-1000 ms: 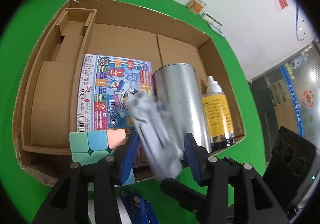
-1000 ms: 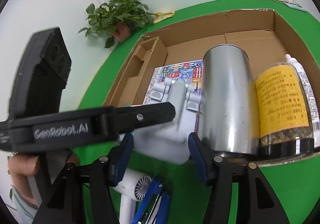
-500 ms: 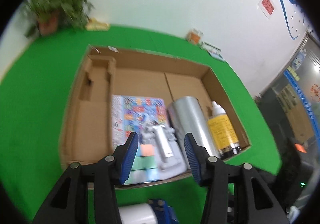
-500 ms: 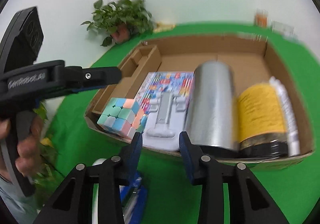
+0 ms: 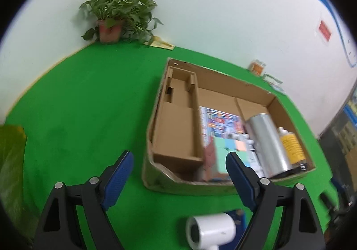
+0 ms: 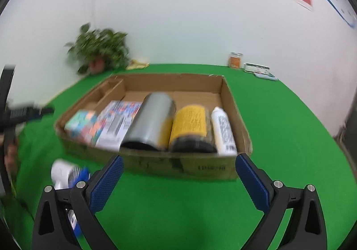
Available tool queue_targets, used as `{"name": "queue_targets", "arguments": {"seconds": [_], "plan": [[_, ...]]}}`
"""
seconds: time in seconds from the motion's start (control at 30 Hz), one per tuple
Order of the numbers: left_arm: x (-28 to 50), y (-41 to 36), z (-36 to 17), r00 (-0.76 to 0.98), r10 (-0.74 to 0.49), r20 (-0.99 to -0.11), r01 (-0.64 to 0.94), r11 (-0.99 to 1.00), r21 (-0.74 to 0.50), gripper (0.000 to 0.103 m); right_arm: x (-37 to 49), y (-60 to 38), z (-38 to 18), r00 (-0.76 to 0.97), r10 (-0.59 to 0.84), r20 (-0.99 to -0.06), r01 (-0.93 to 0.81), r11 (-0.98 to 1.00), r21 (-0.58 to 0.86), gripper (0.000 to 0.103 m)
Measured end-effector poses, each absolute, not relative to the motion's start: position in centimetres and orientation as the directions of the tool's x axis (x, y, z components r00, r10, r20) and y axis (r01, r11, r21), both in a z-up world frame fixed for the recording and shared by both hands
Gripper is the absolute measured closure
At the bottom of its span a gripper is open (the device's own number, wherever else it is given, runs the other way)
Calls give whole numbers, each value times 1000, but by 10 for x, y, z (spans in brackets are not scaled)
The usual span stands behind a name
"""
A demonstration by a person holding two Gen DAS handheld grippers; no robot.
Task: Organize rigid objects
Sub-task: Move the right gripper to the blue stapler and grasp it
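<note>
Both grippers stand clear of the cardboard box [image 6: 178,167], between items. The left gripper [image 5: 178,174] and the right gripper [image 6: 178,181] have just been opening; their fingers are spread wide with nothing between them.

Judging by what lies outside, the next move calls for picking up the white hair dryer [image 5: 212,230], lying on the green table [image 5: 84,116] at 6 o'clock of the left view, just beside a blue item too hidden to name.

In the box: one pastel cube [image 6: 82,123], one colourful flat pack [image 6: 125,109], one grey-white part [image 6: 113,129], one silver can [image 6: 151,125], one yellow-labelled jar [image 6: 189,125], one white bottle [image 6: 223,132].
</note>
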State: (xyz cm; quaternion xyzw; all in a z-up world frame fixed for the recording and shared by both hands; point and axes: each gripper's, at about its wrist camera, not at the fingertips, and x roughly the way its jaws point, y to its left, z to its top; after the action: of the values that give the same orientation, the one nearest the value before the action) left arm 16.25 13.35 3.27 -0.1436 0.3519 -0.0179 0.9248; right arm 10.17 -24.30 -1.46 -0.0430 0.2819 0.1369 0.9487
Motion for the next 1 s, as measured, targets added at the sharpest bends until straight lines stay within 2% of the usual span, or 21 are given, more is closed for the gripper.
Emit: {"name": "queue_targets", "arguments": {"seconds": [0.13, 0.3, 0.43, 0.53, 0.63, 0.7, 0.83, 0.87, 0.9, 0.93, 0.97, 1.0], "plan": [[127, 100, 35, 780, -120, -614, -19, 976, -216, 17, 75, -239, -31, 755, 288, -589, -319, 946, 54, 1], [92, 88, 20, 714, -271, -646, 8, 925, -380, 17, 53, -221, -48, 677, 375, -633, -409, 907, 101, 1], [75, 82, 9, 689, -238, -684, -16, 939, -342, 17, 46, -195, -63, 559, 478, -677, -487, 851, 198, 1], [67, 84, 5, 682, -239, -691, -35, 933, -357, 17, 52, -177, -82, 419, 563, -712, -465, 807, 364, 1], [58, 90, 4, 689, -218, -691, -56, 935, -351, 17, 62, -156, -101, 332, 586, -739, -422, 793, 440, 3], [53, 95, 5, 691, -210, -691, -72, 932, -355, 17, 67, -143, -110, 315, 568, -760, -391, 808, 442, 4], [40, 102, 6, 695, -189, -694, -99, 931, -352, 17, 65, -124, -123, 318, 526, -789, -381, 833, 401, 11], [37, 103, 5, 696, -180, -695, -107, 931, -348, 17, 62, -121, -122, 332, 517, -789, -393, 836, 382, 18], [35, 103, 5, 700, -174, -693, -111, 931, -347, 17, 56, -116, -123, 330, 518, -789, -423, 829, 367, 29], [34, 102, 4, 702, -170, -692, -112, 932, -343, 17, 52, -112, -125, 315, 524, -791, -438, 820, 368, 32], [32, 99, 3, 702, -165, -693, -111, 936, -335, 17, 49, -111, -124, 328, 514, -793, -446, 824, 349, 41], [32, 97, 3, 700, -164, -695, -107, 938, -329, 17, 41, -108, -125, 340, 490, -803, -468, 829, 308, 42]]}}
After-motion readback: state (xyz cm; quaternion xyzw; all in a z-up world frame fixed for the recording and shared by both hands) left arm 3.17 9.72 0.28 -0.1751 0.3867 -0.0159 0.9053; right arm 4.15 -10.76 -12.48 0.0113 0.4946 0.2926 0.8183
